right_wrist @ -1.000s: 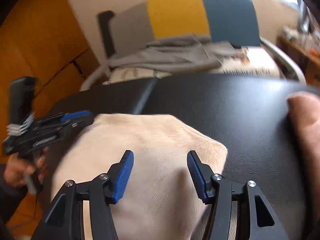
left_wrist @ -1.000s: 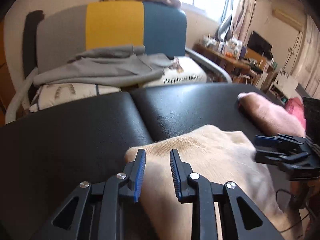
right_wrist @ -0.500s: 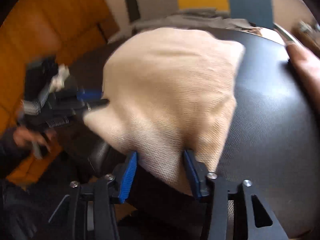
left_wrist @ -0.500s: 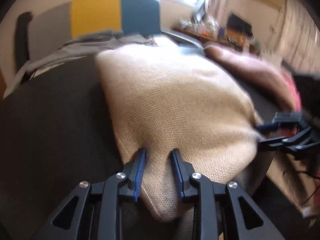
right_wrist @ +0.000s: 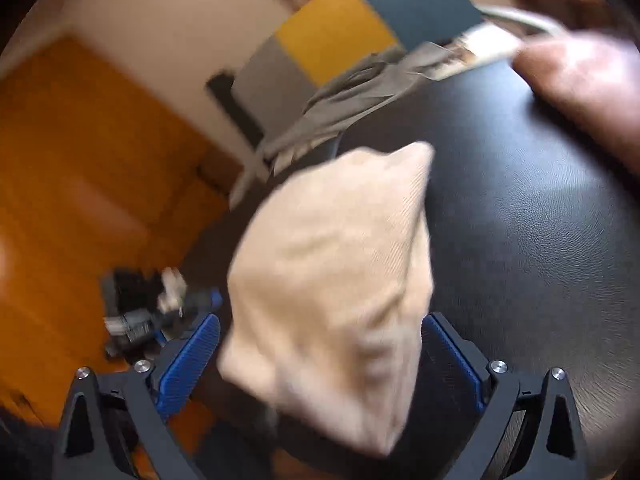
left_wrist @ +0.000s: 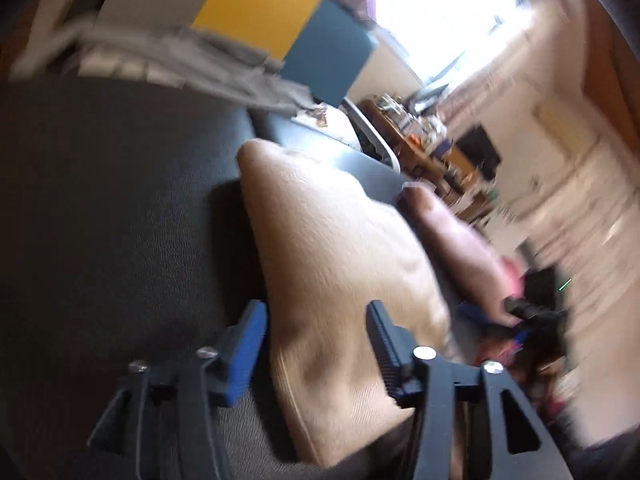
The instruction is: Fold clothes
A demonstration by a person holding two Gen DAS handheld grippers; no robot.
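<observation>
**Beige knit: soft, light, limp**

The beige garment [left_wrist: 340, 264] lies bunched on the black table [left_wrist: 120, 208], drooping over its near edge. Your left claw [left_wrist: 316, 344] and right claw [right_wrist: 320, 356] straddle it, both wide. Judged floppy: pinch corners or hem.

no readable text, frames motion-blurred

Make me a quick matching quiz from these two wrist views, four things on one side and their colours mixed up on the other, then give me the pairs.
Things:
1. folded cloth
2. padded work surface
3. garment draped on the chair
4. pads on the right tool's fingers

Colours:
A. grey
B. blue
C. beige
D. black

Pairs: 1-C, 2-D, 3-A, 4-B
</observation>
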